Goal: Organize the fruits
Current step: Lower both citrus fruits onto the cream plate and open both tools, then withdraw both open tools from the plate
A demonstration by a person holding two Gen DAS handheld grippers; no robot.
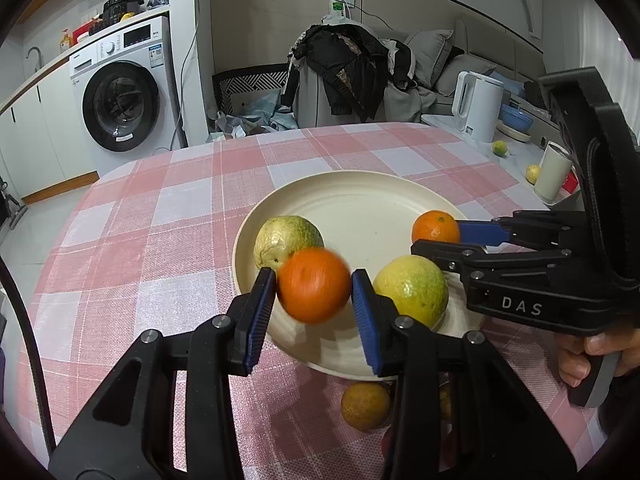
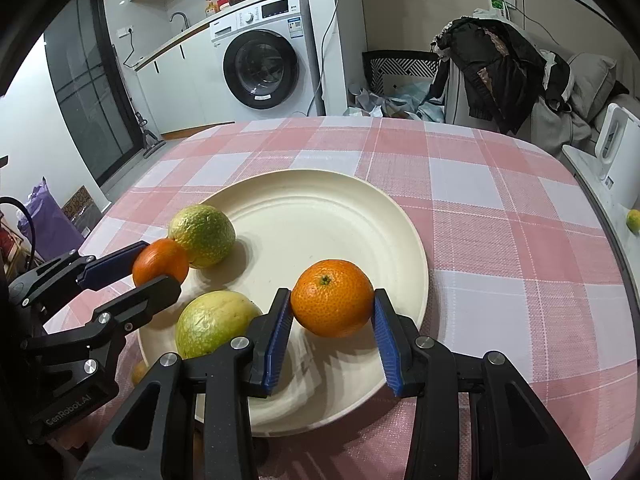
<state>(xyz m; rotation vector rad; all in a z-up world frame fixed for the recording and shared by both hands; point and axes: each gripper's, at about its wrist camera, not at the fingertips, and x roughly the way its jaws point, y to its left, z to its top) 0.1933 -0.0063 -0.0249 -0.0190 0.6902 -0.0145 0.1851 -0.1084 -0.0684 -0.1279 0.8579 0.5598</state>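
The deep-orange tangerine [image 1: 314,285] sat between the blue pads of my left claw [image 1: 314,286], blurred in the left wrist view, hanging over the plate's rim at about seven o'clock. The left pad touched its skin; on the right I saw a sliver of gap, so I could not tell whether the claw gripped it or had let go. From the right wrist view the same fruit [image 2: 160,262] showed between the left claw's fingers [image 2: 154,266], pressed close against the rough green-yellow fruit [image 2: 202,236] behind it at eleven o'clock.

The second tangerine [image 2: 332,298], paler orange with its stem scar upward, lay between the fingers of my right claw [image 2: 332,312], over the plate near five o'clock. The pads stood right at its sides, but whether they clenched it I could not tell. In the left wrist view it [image 1: 436,227] sat at the tip of the right claw [image 1: 436,236].

A smoother yellow-green fruit [image 1: 412,290] rested on the cream plate [image 1: 360,200] between the two claws. Another dull orange fruit [image 1: 365,406] lay off the plate on the checked cloth of the bench [image 1: 160,240], at six o'clock, under my left claw. A hand [image 1: 592,352] held the right claw's grip.
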